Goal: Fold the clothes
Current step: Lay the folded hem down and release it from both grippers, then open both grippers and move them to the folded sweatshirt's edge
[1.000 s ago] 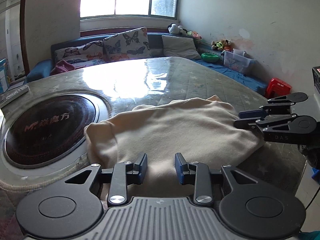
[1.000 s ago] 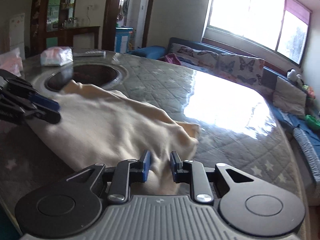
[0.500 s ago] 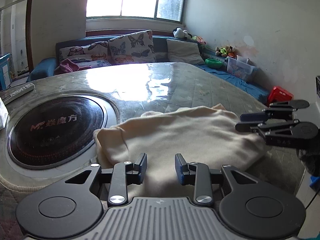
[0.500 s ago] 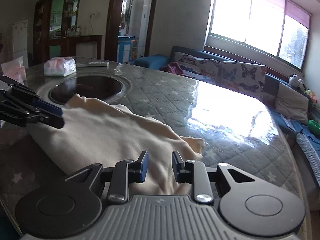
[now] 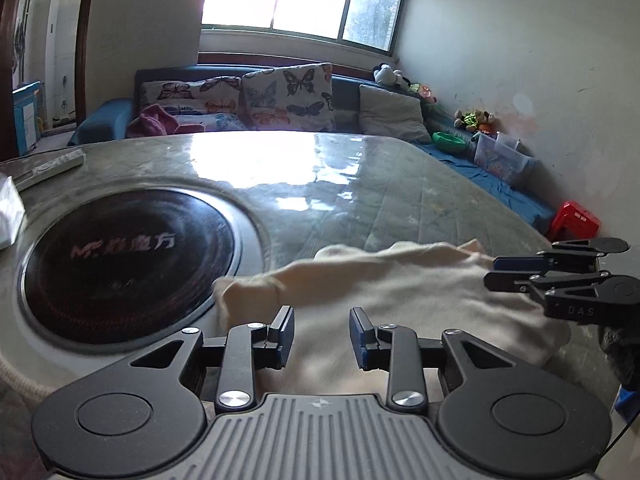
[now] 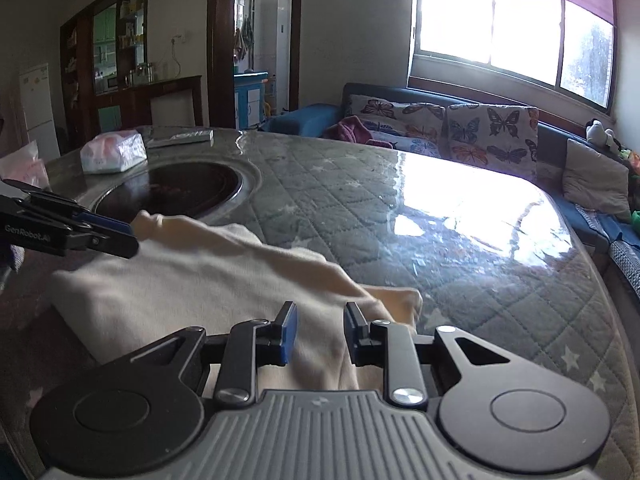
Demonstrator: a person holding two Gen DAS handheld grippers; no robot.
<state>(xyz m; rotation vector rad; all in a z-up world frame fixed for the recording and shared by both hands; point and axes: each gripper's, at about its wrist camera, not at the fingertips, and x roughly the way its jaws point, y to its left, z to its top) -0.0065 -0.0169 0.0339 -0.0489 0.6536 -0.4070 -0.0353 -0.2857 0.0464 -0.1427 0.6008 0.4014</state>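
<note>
A cream cloth (image 5: 400, 292) lies bunched on the quilted table (image 5: 400, 184), with a raised ridge running across it (image 6: 180, 292). My left gripper (image 5: 320, 336) is at the cloth's near edge on the left, and cloth fills the gap between its blue pads. At the right end, my right gripper (image 6: 320, 332) has its pads narrowly apart with a fold of cloth pinched between them. Each gripper shows in the other's view: the right gripper (image 5: 490, 272) over the cloth's right end, the left gripper (image 6: 132, 236) at its far left corner.
A round black hotplate (image 5: 128, 264) is sunk into the table just left of the cloth. A wrapped tissue pack (image 6: 112, 152) and a remote (image 6: 180, 136) lie beyond it. A sofa with butterfly cushions (image 5: 280, 96) and a red stool (image 5: 576, 220) stand past the table.
Both grippers have shifted a little across the table and rolled slightly, with the cloth still between their pads. The cloth now sits lower in both views and looks more bunched.
</note>
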